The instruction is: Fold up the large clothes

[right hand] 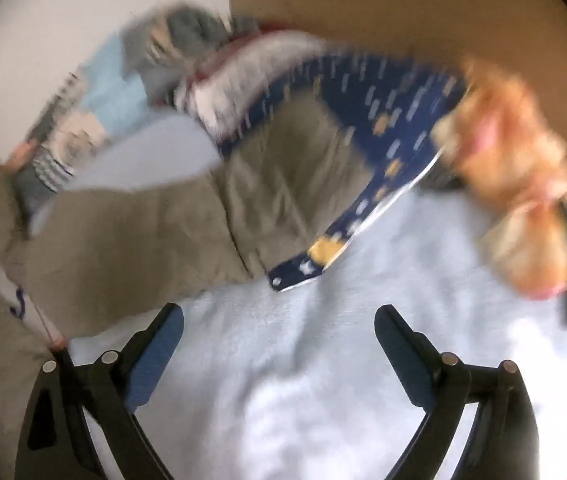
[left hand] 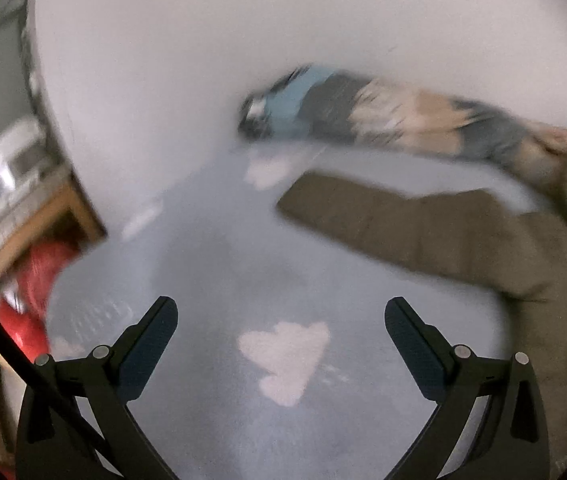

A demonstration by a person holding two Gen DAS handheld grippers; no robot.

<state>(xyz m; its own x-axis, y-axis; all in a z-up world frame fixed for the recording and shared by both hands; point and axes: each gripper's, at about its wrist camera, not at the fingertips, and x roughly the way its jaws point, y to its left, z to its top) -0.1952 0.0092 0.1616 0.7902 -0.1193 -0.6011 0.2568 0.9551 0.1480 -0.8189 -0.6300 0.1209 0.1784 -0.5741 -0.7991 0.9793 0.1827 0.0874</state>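
An olive-green jacket [left hand: 463,236] lies spread on a pale blue bedsheet [left hand: 219,248], with one sleeve stretching left in the blurred left wrist view. My left gripper [left hand: 281,332] hangs open above the sheet, left of the jacket, with nothing between its fingers. In the right wrist view the same jacket [right hand: 187,220] lies across the upper left. My right gripper [right hand: 279,340] is open over the light blue sheet [right hand: 383,300] just below the jacket's edge, holding nothing. Both views are smeared by motion.
A pile of folded clothes [left hand: 383,116] lies along the white wall behind the jacket. A navy patterned cloth [right hand: 383,128] and an orange plush toy [right hand: 515,184] lie right of the jacket. A wooden shelf [left hand: 43,224] and a red item [left hand: 39,280] stand at the left.
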